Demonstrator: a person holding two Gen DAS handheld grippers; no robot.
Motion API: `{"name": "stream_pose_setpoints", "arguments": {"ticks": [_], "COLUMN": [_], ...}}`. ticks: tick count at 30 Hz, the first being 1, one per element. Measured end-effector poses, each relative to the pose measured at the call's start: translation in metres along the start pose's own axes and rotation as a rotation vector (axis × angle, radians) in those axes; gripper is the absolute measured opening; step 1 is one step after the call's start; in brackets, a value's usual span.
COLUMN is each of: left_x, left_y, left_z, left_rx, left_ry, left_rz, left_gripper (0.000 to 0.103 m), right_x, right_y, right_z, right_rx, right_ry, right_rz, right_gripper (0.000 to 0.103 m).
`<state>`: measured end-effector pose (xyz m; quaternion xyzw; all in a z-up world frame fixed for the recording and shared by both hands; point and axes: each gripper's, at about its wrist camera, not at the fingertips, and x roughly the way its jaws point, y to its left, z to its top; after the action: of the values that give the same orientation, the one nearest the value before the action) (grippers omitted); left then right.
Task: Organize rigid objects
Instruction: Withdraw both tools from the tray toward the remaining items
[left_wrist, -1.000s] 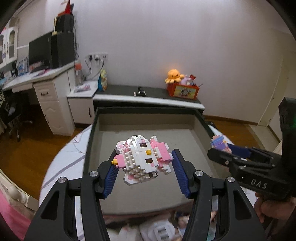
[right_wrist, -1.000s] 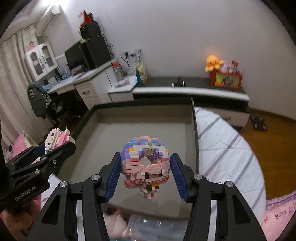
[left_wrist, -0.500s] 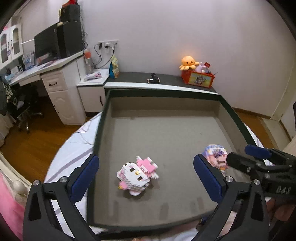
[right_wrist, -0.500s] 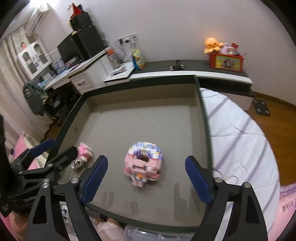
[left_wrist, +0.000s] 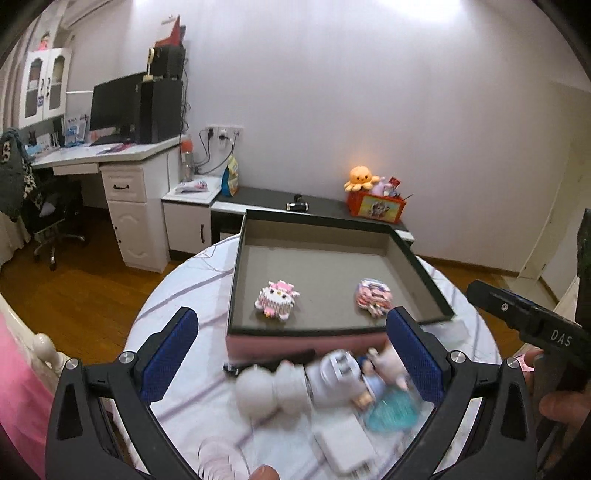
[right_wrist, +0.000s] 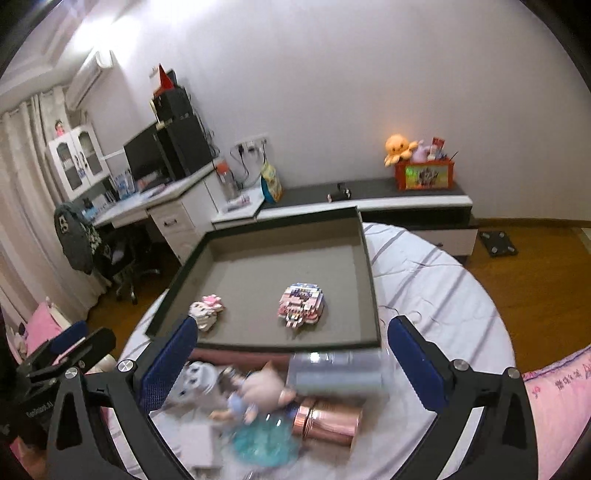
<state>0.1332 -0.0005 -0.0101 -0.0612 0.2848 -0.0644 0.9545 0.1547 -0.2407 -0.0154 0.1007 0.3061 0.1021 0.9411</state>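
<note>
Left gripper (left_wrist: 295, 354) spread wide and empty, right gripper (right_wrist: 291, 354) likewise, both above a blurred toy pile (right_wrist: 258, 406), cat figure (left_wrist: 277, 298) and donut figure (right_wrist: 301, 304) lying apart in the tray (left_wrist: 236, 280) beyond the fingertips

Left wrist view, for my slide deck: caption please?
Left gripper open above blurred toys; two brick figures, cat and donut, lie apart in tray.
</note>
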Motion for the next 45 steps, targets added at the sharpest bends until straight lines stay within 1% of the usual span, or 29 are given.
{"name": "stream_pose_setpoints", "arguments": {"ticks": [4, 8, 10, 14, 16, 21, 23, 29, 35, 38, 41, 45], "left_x": [-0.034, -0.061, -0.071, -0.091, -0.098, -0.107, -0.108, -0.106, -0.099, -0.089, -0.073, -0.046], "left_y": [-0.004, -0.009, -0.009, -0.014, -0.017, -0.022, -0.02, -0.018, -0.021, -0.022, -0.024, -0.026], "left_z": [-0.013, -0.034, -0.043, -0.064, -0.073, -0.083, -0.082, -0.082, -0.087, -0.091, -0.098, -0.106], "left_rx": [-0.007, 0.005, -0.001, -0.007, 0.002, 0.009, 0.002, 0.0, 0.015, 0.023, 0.028, 0.025], "left_ry": [-0.035, -0.071, -0.081, -0.102, -0.103, -0.107, -0.111, -0.106, -0.09, -0.061, -0.006, 0.08], "left_rz": [0.003, 0.052, 0.06, 0.067, 0.075, 0.084, 0.086, 0.086, 0.088, 0.091, 0.086, 0.057], "left_gripper": [0.103, 0.103, 0.103, 0.103, 0.103, 0.103, 0.103, 0.103, 0.103, 0.103, 0.103, 0.103], "right_x": [-0.038, -0.073, -0.089, -0.109, -0.113, -0.111, -0.108, -0.107, -0.104, -0.095, -0.08, -0.061], "right_y": [0.006, 0.009, 0.009, 0.009, 0.013, 0.024, 0.026, 0.032, 0.029, 0.024, 0.015, 0.012], "right_z": [-0.019, -0.042, -0.055, -0.08, -0.087, -0.09, -0.091, -0.095, -0.099, -0.1, -0.104, -0.112], "right_rx": [-0.009, -0.018, -0.025, -0.036, -0.047, -0.077, -0.079, -0.09, -0.089, -0.093, -0.086, -0.106], "right_ry": [-0.051, -0.099, -0.121, -0.143, -0.146, -0.152, -0.138, -0.135, -0.12, -0.092, -0.046, 0.024], "right_rz": [-0.03, -0.069, -0.087, -0.131, -0.134, -0.106, -0.091, -0.093, -0.092, -0.103, -0.105, -0.1], "right_gripper": [0.103, 0.103, 0.103, 0.103, 0.103, 0.103, 0.103, 0.103, 0.103, 0.103, 0.103, 0.103]}}
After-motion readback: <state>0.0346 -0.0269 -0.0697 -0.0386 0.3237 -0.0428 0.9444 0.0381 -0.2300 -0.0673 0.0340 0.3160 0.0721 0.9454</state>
